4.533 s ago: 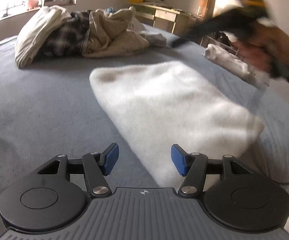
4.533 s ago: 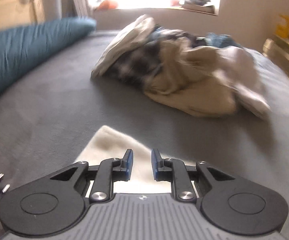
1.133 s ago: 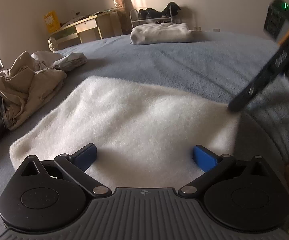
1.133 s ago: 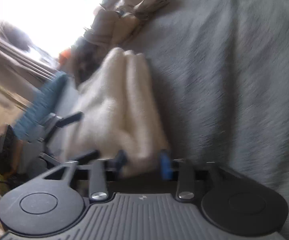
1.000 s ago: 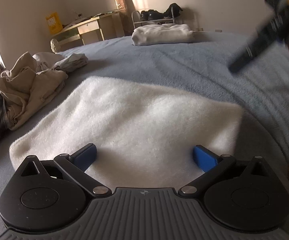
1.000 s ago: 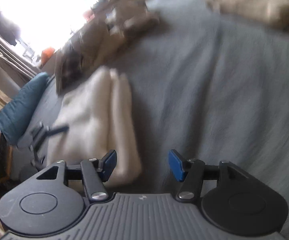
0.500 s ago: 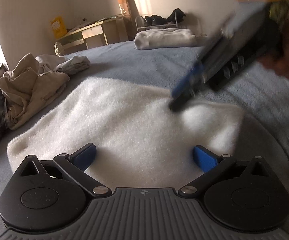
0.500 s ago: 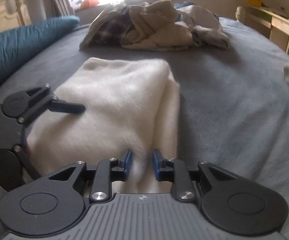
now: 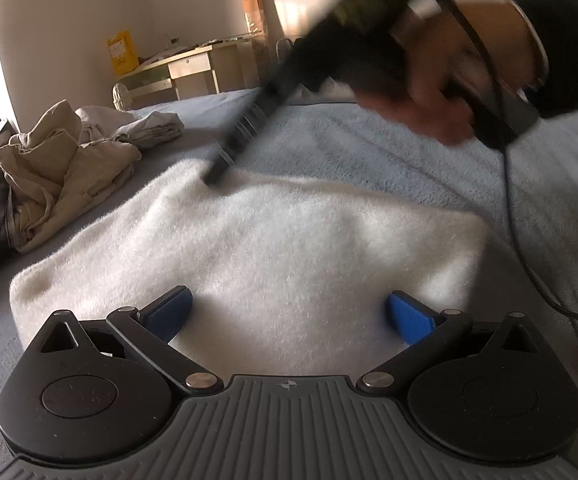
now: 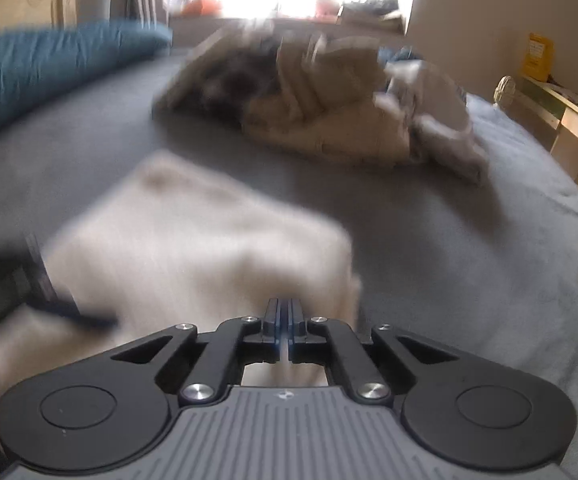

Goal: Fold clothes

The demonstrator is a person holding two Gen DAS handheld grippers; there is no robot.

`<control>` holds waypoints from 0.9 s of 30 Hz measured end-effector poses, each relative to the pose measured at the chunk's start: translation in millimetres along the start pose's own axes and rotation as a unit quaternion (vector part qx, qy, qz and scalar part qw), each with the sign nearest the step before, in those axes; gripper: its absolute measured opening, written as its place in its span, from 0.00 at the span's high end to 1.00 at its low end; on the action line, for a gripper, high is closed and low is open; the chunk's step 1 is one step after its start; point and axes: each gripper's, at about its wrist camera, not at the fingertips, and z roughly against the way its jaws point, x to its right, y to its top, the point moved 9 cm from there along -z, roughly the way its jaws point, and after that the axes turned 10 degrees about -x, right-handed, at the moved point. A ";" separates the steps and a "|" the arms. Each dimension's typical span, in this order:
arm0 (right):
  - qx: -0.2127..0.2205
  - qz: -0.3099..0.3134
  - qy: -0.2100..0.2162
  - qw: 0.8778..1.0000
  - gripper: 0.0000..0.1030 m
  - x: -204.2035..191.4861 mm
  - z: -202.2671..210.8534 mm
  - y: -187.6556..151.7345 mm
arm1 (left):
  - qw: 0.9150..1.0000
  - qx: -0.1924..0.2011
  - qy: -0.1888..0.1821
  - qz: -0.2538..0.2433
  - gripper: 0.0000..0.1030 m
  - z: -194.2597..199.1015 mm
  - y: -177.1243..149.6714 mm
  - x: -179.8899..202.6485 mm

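Having just been closing, the right hand-held gripper point(image 10: 285, 322) now has its jaws pressed together on nothing, its tip crossed to the far edge of the folded fluffy white towel point(image 9: 257, 252) on the grey bed point(image 9: 389, 148). Spread wide and empty, the left hand-held gripper point(image 9: 289, 314) hovers unmoved over the towel's near edge; its long axis runs left to right in the left view.
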 end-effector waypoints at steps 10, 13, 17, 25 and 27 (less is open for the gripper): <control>-0.026 0.013 -0.019 0.999 1.00 14.4 -79.7 19.6 | 1.000 0.006 -0.004 0.018 0.00 -2.2 2.6 -3.6; -0.033 0.004 0.000 0.999 1.00 20.5 -84.0 21.0 | 1.000 0.007 -0.004 0.020 0.00 -2.3 3.3 -4.2; -0.040 -0.073 0.044 0.996 1.00 37.3 -61.3 31.7 | 1.000 0.011 -0.003 0.016 0.00 -1.3 2.2 -3.1; -0.068 -0.058 0.022 0.996 1.00 30.7 -86.8 22.3 | 1.000 0.002 -0.001 0.018 0.00 -2.8 3.6 -5.1; -0.074 -0.072 0.025 0.994 1.00 32.9 -80.2 29.5 | 1.000 0.002 0.000 0.014 0.00 -1.0 2.6 -4.1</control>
